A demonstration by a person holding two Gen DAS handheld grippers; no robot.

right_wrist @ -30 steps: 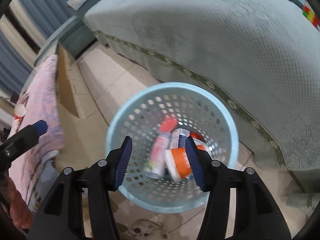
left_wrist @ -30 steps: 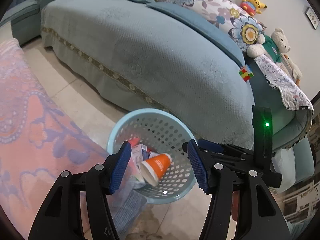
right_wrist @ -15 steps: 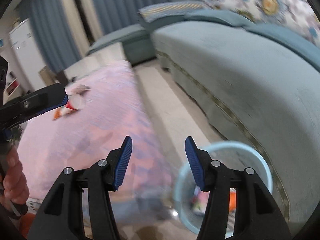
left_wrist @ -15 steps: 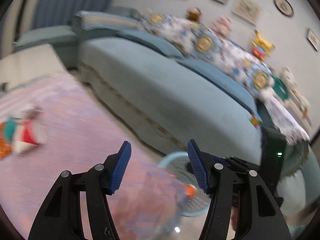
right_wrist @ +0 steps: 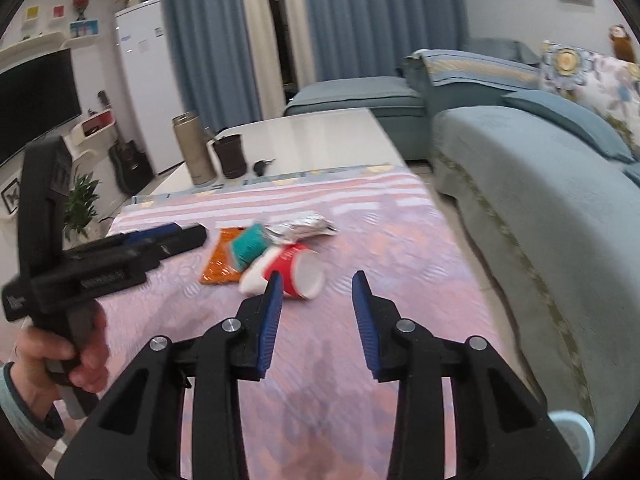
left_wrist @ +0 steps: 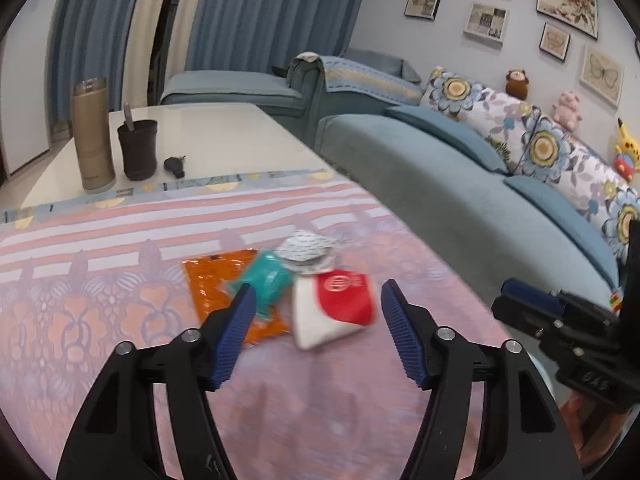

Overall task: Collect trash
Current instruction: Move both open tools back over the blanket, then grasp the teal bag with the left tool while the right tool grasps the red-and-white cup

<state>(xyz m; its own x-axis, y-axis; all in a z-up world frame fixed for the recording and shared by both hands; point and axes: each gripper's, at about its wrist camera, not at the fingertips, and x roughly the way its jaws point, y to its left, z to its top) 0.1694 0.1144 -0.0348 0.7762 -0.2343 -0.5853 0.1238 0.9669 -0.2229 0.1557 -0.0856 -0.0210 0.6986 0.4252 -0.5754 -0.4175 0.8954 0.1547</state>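
Observation:
A small pile of trash lies on the pink patterned tablecloth (left_wrist: 120, 360): a red and white paper cup (left_wrist: 334, 306) on its side, a teal wrapper (left_wrist: 266, 280), an orange packet (left_wrist: 224, 292) and a silver foil wrapper (left_wrist: 308, 250). The same cup (right_wrist: 294, 270), teal wrapper (right_wrist: 248, 246), orange packet (right_wrist: 220, 260) and foil wrapper (right_wrist: 304, 226) show in the right wrist view. My left gripper (left_wrist: 316, 332) is open and empty, just short of the pile. My right gripper (right_wrist: 316, 316) is open and empty, near the cup. The light blue basket's rim (right_wrist: 576, 436) shows at the lower right.
A tall gold flask (left_wrist: 92, 136), a dark cup (left_wrist: 138, 154) and dark keys (left_wrist: 175, 166) stand on the bare white far end of the table. A teal sofa (left_wrist: 460, 200) runs along the right. A TV (right_wrist: 36, 100) and white fridge (right_wrist: 148, 80) stand at the left.
Both grippers have swung up from over the basket on the floor and now face the tabletop and its trash pile. Both stay open and empty.

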